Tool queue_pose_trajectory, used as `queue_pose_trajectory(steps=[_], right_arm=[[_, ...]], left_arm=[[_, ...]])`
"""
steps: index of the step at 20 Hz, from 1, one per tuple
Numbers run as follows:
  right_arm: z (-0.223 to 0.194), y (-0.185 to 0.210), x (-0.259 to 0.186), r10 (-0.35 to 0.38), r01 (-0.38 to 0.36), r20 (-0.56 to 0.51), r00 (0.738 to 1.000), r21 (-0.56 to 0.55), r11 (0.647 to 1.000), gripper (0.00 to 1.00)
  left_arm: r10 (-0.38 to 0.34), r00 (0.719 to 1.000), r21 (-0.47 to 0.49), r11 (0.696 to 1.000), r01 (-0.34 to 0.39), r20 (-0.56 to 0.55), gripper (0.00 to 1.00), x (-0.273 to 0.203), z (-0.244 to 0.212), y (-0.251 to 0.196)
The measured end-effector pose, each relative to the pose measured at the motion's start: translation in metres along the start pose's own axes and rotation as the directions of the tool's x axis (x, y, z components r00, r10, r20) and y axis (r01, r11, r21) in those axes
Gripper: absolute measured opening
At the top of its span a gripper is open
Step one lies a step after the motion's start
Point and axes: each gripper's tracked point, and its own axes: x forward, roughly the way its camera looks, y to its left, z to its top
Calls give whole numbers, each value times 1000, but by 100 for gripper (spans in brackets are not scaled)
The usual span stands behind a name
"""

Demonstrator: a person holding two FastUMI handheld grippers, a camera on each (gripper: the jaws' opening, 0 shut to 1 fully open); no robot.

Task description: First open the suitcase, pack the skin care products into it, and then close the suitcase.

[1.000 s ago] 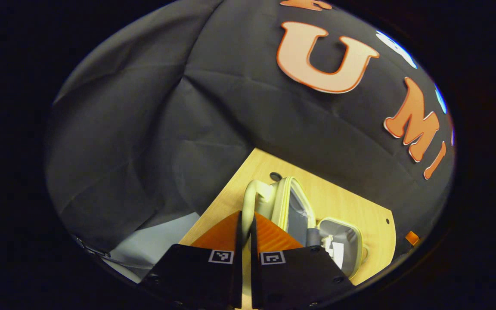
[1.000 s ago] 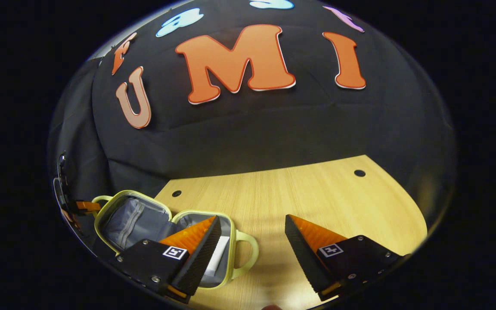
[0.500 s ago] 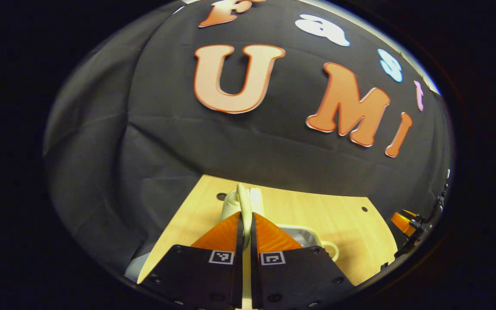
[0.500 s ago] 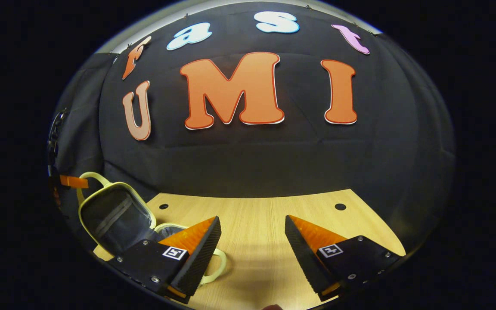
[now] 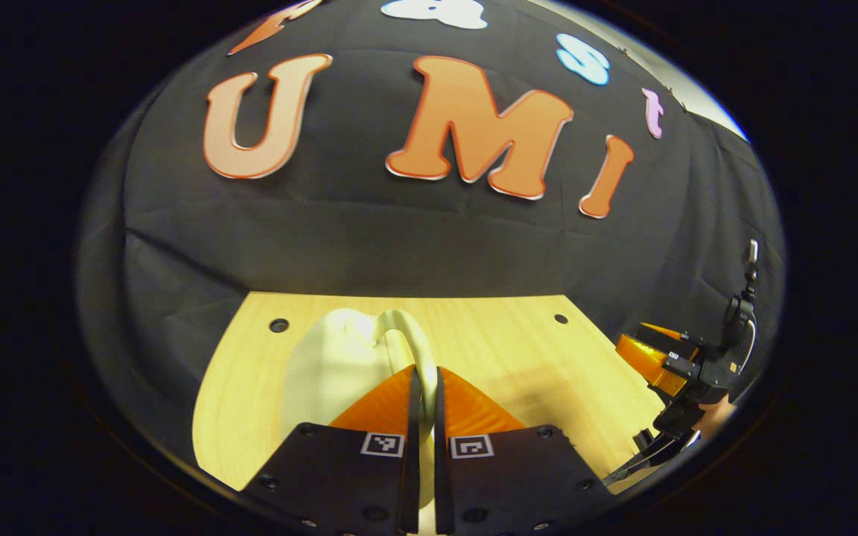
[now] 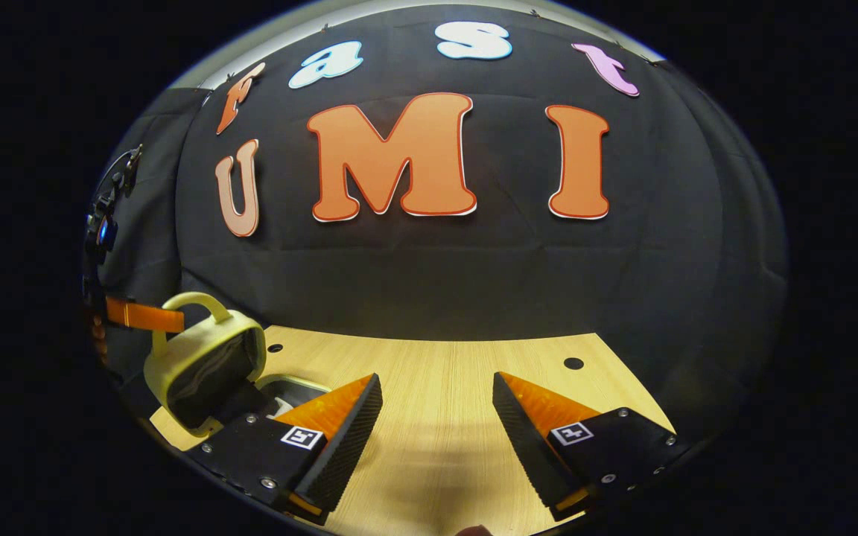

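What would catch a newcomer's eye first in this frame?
The pale yellow suitcase lid, half raised at the table's left end in the right gripper view. The left gripper is shut on the lid's handle. The right gripper hangs open above the bare wooden table.

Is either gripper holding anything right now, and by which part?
The left gripper is shut on the suitcase lid's handle. The right gripper is open over the table, holding nothing.
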Motion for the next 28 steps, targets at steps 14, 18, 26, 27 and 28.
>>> queue_pose_trajectory(steps=[14,18,26,27,28], right_arm=[[-15,-60,-12,-49,48,-19,999,-34,998,95],[-16,-59,-16,-39,39,-7,999,-44,998,96],[9,-37,-31,31,-23,119,992,-69,997,96],[15,-34,-34,43,-32,145,989,-77,997,95],[21,-31,-36,50,-36,168,985,-86,996,95]], left_arm=[[-59,949,109,989,97,-311,9,102,-140,-69],[16,965,204,978,40,-262,15,119,-146,-78],[113,993,149,982,-118,41,95,76,-68,-71],[118,988,128,983,-130,97,99,66,-52,-73],[131,979,108,983,-149,155,99,57,-36,-75]])
